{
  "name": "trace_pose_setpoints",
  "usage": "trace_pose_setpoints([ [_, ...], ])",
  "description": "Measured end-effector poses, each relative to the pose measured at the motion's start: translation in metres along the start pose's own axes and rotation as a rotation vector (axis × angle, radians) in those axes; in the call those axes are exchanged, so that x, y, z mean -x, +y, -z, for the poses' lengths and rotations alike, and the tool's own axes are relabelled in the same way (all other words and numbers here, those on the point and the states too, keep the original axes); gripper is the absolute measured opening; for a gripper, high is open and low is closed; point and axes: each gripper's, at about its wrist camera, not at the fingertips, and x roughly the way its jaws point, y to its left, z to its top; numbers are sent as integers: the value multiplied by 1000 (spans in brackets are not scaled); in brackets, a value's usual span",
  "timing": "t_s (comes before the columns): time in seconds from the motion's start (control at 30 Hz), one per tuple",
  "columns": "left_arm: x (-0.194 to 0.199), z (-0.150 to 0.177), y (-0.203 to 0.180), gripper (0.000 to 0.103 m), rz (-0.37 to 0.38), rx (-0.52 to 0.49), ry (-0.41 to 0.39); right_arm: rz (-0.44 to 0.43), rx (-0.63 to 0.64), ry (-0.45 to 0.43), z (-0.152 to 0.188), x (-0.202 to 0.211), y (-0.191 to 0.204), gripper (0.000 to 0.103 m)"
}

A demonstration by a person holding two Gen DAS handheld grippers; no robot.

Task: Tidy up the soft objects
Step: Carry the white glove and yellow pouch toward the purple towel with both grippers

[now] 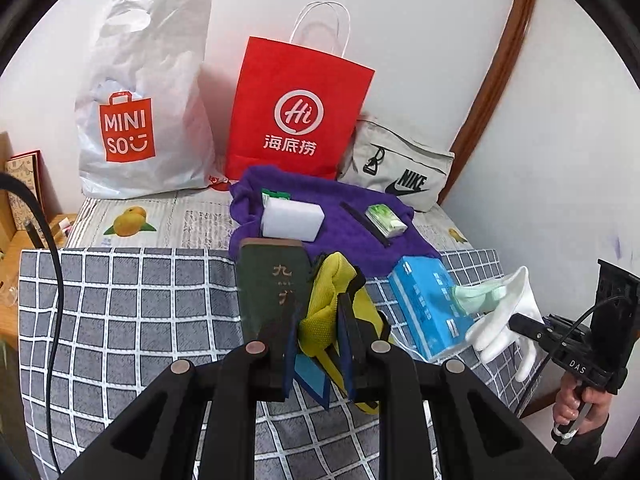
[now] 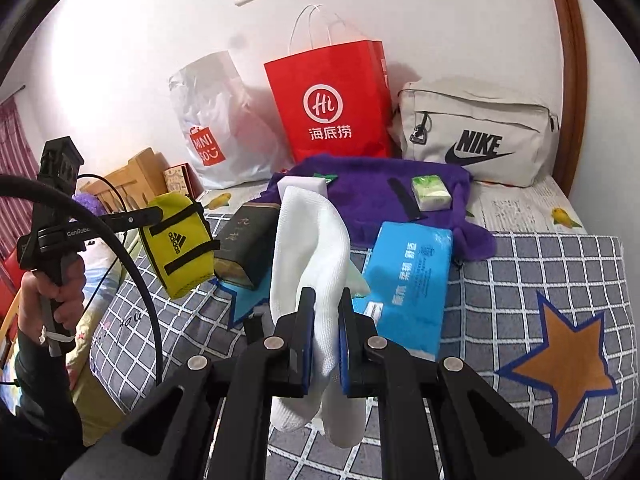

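Here, white glove (image 2: pixel 310 248) within right gripper (image 2: pixel 325 300)

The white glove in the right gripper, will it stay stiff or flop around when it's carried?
Probably floppy: the white glove droops over above the right gripper and hangs limp below the fingers. It looks like thin knit fabric, so likely light. The textured weave suggests it should not slip easily.

Both views face wall (bed shared)
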Motion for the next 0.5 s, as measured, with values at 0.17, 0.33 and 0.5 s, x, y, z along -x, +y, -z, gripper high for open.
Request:
trace_pose_setpoints([
  [0.17, -9, -11, 0, 17, 7, -14, 5, -1, 2, 7, -11, -9, 0, 11],
  [0.33, -21, -25, 3, 17, 14, -2, 0, 4, -7, 6, -23, -16, -4, 11],
  [0.5, -34, -40, 5, 17, 20, 14, -1, 14, -7, 9, -38, -24, -9, 11],
])
